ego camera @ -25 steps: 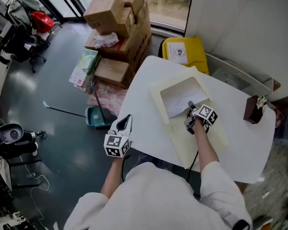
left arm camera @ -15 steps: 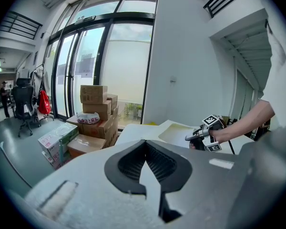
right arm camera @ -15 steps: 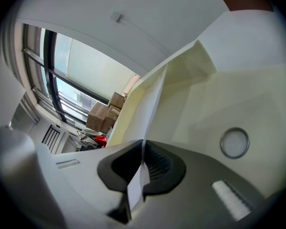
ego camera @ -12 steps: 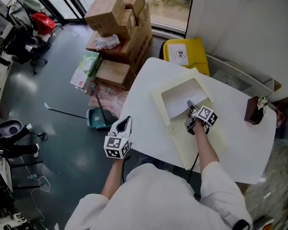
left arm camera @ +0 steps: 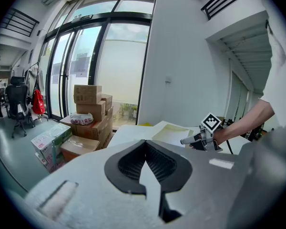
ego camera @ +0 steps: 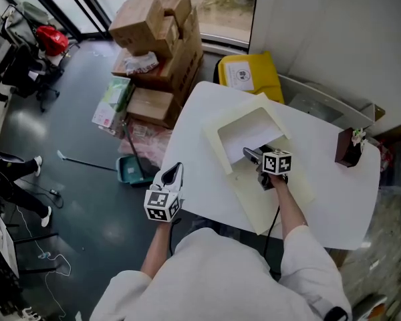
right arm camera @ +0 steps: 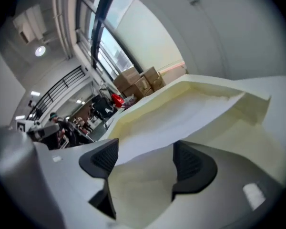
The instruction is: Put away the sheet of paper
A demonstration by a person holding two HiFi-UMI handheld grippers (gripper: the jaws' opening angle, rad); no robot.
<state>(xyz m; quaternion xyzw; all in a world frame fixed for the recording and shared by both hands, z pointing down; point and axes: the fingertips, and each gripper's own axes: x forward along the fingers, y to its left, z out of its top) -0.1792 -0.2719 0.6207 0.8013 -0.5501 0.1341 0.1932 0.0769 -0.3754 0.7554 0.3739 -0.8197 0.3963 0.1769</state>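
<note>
Right tongs (ego camera: 250, 155) (right arm camera: 145, 161): mine, jaws wide apart and opening, pads pressing on nothing; near edge of the sheet of paper (ego camera: 244, 142) (right arm camera: 181, 123) lies at their tips.
Sheet of paper: white, flat, in the upper part of the cream folder (ego camera: 254, 199).
Cream folder: on the white surface (ego camera: 321, 179).
Left tongs (ego camera: 176, 169) (left arm camera: 148, 171): jaws together, empty, held off the surface's edge over the floor.
Cardboard boxes (ego camera: 160, 32): stacked on the floor beyond.

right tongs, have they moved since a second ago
Yes. Against the sheet of paper, the right tongs have swung left and back to its near edge; they are opening, that edge between them.
</note>
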